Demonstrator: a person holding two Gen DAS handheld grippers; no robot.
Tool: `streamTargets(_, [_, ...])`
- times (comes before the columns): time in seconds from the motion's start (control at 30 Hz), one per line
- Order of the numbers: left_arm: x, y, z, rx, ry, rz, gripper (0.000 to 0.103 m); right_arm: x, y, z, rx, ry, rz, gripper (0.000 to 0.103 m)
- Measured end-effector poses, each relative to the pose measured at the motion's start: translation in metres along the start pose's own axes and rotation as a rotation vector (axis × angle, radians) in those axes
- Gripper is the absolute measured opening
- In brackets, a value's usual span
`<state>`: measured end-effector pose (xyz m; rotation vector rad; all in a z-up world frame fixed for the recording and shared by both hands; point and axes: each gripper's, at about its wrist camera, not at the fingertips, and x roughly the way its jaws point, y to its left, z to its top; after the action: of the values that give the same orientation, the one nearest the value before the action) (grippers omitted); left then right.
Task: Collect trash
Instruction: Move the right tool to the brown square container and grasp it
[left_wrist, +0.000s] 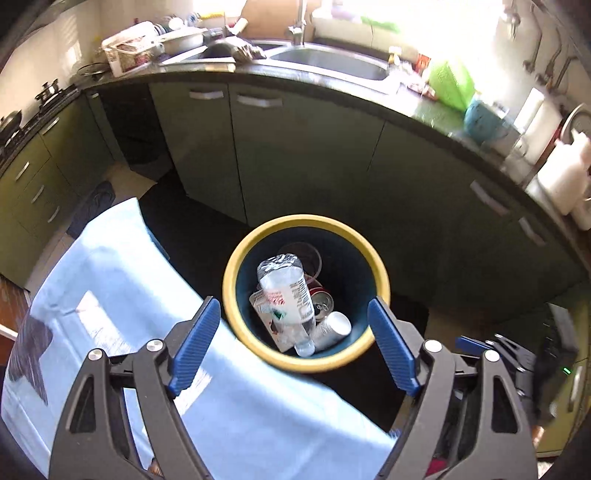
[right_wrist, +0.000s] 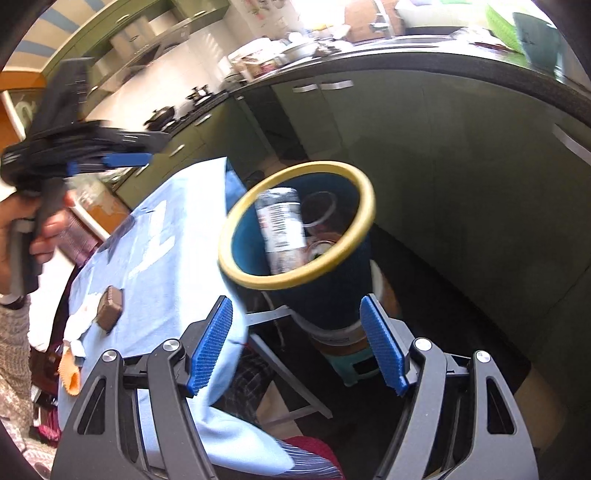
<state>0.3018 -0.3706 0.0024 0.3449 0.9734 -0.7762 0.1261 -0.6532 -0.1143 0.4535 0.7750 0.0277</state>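
A dark blue bin with a yellow rim (left_wrist: 236, 254) (right_wrist: 364, 192) stands beside a table with a light blue cloth (left_wrist: 110, 295) (right_wrist: 166, 236). In it lie a clear plastic bottle (left_wrist: 288, 291) (right_wrist: 282, 225), a carton (left_wrist: 266, 310), a red can (left_wrist: 321, 299) and a silver can (left_wrist: 332, 328). My left gripper (left_wrist: 295, 343) is open and empty above the bin; it also shows in the right wrist view (right_wrist: 110, 162). My right gripper (right_wrist: 299, 339) is open and empty, low beside the bin. A brown wrapper (right_wrist: 109, 308), white crumpled paper (right_wrist: 79, 321) and an orange piece (right_wrist: 70, 373) lie on the cloth.
Green cabinets (left_wrist: 295, 147) under a dark counter (left_wrist: 332, 86) with a sink (left_wrist: 332, 62) curve behind the bin. A stove with pans (right_wrist: 173, 114) is at the left. The bin rests on a stool (right_wrist: 347, 354). A white jug (left_wrist: 565, 170) stands at the right.
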Motion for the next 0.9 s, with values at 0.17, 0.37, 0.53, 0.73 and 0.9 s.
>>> streamTargets(0.17, [-0.089, 0.034, -0.065, -0.078, -0.117, 0.009, 0.087, 0.005, 0.053, 0.011, -0.135, 0.026, 0.140, 0.071])
streamTargets(0.37, [-0.163, 0.091, -0.169, -0.272, -0.261, 0.112, 0.093, 0.035, 0.155, 0.006, -0.392, 0.129, 0.282, 0.072])
streamTargets(0.53, [-0.204, 0.132, -0.256, -0.459, -0.364, 0.232, 0.094, 0.065, 0.240, -0.020, -0.620, 0.147, 0.260, 0.078])
streamTargets(0.73, [-0.226, 0.155, -0.318, -0.563, -0.389, 0.332, 0.094, 0.107, 0.297, -0.044, -0.760, 0.184, 0.205, 0.078])
streamTargets(0.9, [-0.230, 0.157, -0.334, -0.573, -0.392, 0.329, 0.094, 0.144, 0.314, -0.050, -0.756, 0.236, 0.183, 0.076])
